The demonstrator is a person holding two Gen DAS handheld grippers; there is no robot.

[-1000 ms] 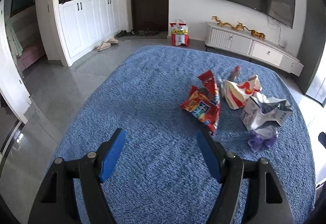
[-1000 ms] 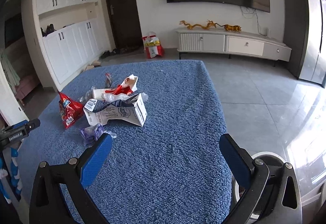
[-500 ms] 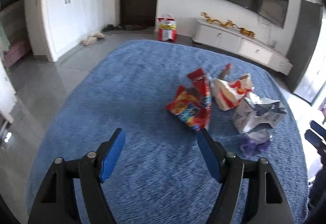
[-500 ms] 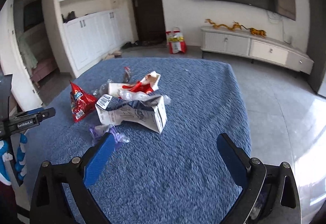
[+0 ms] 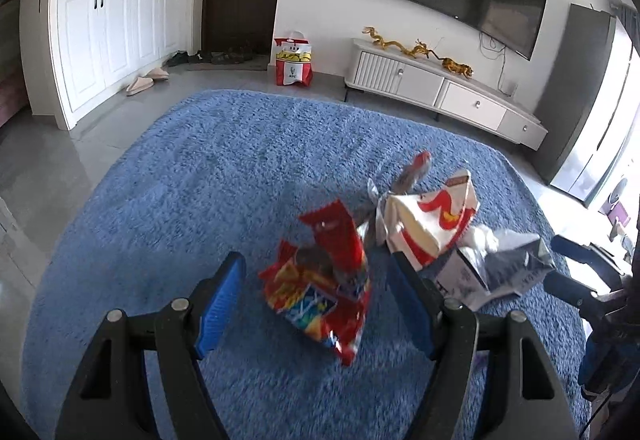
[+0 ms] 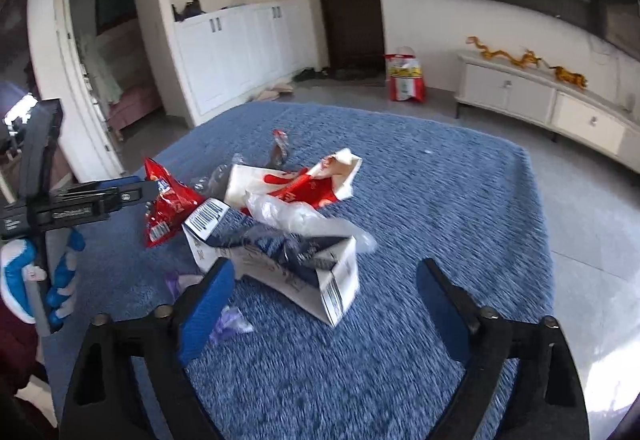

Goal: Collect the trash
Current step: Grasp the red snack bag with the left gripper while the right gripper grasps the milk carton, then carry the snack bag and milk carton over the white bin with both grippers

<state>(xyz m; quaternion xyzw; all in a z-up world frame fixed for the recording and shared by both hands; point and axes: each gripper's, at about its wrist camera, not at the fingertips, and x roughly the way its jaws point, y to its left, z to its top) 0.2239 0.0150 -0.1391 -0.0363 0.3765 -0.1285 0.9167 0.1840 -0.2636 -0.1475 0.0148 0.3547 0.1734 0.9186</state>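
A pile of trash lies on a blue rug [image 5: 224,175]. A red snack bag [image 5: 320,280] sits between the open fingers of my left gripper [image 5: 316,304], apart from both. Behind it lie a red-and-white paper bag [image 5: 432,224] and a crumpled white carton [image 5: 488,272]. In the right wrist view my right gripper [image 6: 320,300] is open and empty, with the white carton [image 6: 288,264] just ahead between its fingers. The red snack bag [image 6: 168,203], paper bag [image 6: 296,179], clear plastic [image 6: 288,215] and a purple scrap [image 6: 228,320] show there too.
A KFC bag [image 5: 292,59] stands on the grey tile floor by the dark door. A white TV cabinet [image 5: 440,95] runs along the far wall. White cupboards [image 5: 112,39] stand at left. The left gripper shows at the left edge of the right wrist view [image 6: 72,203].
Both grippers have moved forward toward the trash pile. The red snack bag now lies between the left fingers, and the carton lies close before the right ones.
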